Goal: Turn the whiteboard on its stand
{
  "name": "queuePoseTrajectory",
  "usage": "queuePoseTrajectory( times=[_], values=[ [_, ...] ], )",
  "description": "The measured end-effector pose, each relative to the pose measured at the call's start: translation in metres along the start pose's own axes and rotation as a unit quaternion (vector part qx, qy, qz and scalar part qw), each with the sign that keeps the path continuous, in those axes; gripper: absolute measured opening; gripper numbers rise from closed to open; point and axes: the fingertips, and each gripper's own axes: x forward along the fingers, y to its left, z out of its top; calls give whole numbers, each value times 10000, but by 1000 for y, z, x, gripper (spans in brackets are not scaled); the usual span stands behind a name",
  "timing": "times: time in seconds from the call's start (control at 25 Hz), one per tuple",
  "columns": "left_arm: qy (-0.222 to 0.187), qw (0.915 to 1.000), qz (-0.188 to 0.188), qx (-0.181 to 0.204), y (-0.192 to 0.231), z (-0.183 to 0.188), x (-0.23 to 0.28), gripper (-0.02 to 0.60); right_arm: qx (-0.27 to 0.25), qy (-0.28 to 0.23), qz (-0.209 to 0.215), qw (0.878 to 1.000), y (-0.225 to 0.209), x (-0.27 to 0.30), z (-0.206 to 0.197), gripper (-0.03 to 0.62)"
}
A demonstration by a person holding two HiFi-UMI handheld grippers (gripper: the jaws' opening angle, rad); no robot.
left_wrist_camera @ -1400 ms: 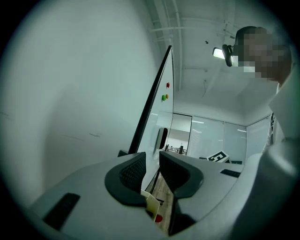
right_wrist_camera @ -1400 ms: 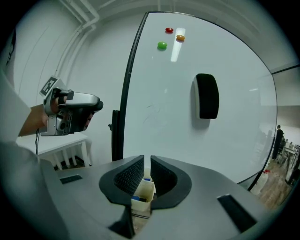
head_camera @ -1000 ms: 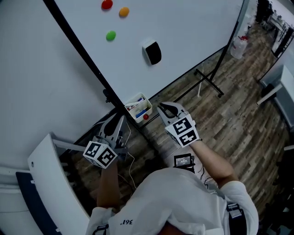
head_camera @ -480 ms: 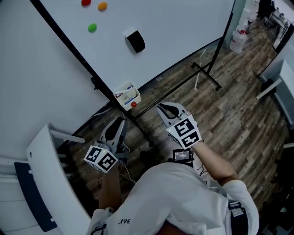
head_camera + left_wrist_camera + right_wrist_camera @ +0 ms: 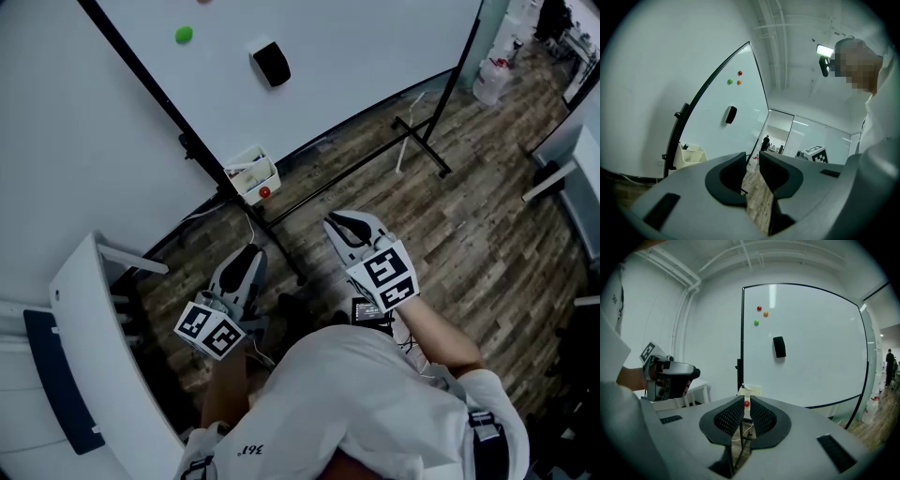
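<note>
Distance opens between the person and the whiteboard [image 5: 356, 47]. Against the earlier frames, its marker tray [image 5: 251, 173] and black eraser [image 5: 271, 64] sit farther up and left in the head view. The left tool [image 5: 247, 261] and right tool [image 5: 343, 223] hang over the wood floor [image 5: 487, 216], well apart from the board's frame. The left tool's jaws stand partly apart with nothing between them; the right tool's leave only a narrow gap, also empty. The whiteboard stands on its stand beside the wall, untouched, so the turn looks either finished or not yet begun.
</note>
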Motion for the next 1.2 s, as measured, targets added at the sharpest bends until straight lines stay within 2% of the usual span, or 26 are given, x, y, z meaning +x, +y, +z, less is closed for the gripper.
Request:
queuePoseTrajectory(
  times=[0.36,0.6,0.96,1.2],
  values=[
    [58,9999,129,-62,-24,-24,-22,94,48,-44,116,9999,12,-26,-11,57],
    [159,9998,33,-140,-30,-34,-25,94,123,-83,47,9999,15,-34,-18,55],
    [229,9997,-123,-19,-19,-24,-38,94,349,-341,-220,9986,30,-37,-6,57],
    [364,9990,-245,-114,0,-22,-51,94,488,-285,-300,9980,49,-20,-5,57]
  ],
)
